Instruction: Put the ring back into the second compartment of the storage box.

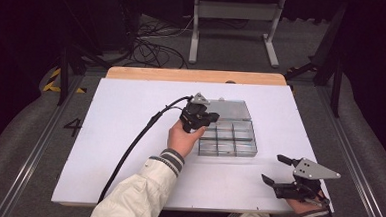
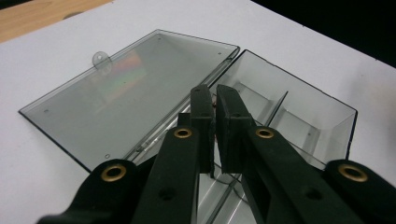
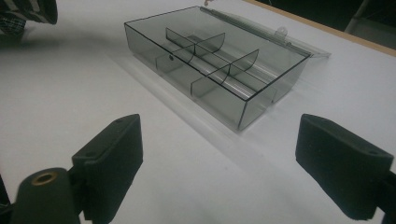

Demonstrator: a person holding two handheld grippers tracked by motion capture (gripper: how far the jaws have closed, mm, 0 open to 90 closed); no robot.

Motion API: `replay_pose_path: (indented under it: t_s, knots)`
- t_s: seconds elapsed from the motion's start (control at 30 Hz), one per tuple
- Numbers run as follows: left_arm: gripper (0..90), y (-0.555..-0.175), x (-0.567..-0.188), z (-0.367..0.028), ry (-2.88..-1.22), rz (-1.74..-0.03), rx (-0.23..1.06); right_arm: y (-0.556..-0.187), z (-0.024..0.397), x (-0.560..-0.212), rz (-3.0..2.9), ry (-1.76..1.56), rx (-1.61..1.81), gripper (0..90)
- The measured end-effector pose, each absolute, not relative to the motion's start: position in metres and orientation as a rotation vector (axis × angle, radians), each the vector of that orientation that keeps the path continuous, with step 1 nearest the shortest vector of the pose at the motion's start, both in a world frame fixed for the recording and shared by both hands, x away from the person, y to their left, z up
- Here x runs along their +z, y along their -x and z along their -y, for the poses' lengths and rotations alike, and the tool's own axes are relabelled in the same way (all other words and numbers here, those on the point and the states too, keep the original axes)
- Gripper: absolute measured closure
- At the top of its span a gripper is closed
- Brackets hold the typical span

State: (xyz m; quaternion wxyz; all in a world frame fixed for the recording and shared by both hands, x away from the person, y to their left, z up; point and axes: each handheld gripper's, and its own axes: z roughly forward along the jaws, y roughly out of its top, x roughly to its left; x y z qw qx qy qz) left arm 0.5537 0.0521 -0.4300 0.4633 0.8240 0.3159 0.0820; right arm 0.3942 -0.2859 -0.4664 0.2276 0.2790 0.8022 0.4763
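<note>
A clear smoky plastic compartment box (image 1: 228, 138) lies open mid-table, its lid (image 1: 231, 109) folded flat on the far side. My left gripper (image 1: 211, 120) hovers over the box's left end. In the left gripper view its jaws stand almost together at the left gripper (image 2: 214, 93) tip, with a tiny brownish thing pinched between them above a compartment (image 2: 299, 116), next to the lid (image 2: 126, 93). My right gripper (image 1: 273, 168) rests open near the front right corner. Seen from the right gripper (image 3: 219, 126), the box (image 3: 210, 60) with its curved dividers is ahead, nothing between the pads.
A white sheet (image 1: 129, 135) covers the table, with a wooden strip (image 1: 192, 76) along the far edge. A black cable (image 1: 134, 145) trails from the left gripper toward the front left. A metal stand (image 1: 235, 20) and floor cables lie beyond the table.
</note>
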Motion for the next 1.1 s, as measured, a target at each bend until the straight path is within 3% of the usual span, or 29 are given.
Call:
replay_pose_path:
  t_s: [1.1]
  knots:
    - [86.7, -0.562, -0.457, -0.033, -2.017, -0.812, 0.086, -0.395, 0.285, -0.467, -2.226, -0.764, 1.317, 15.5]
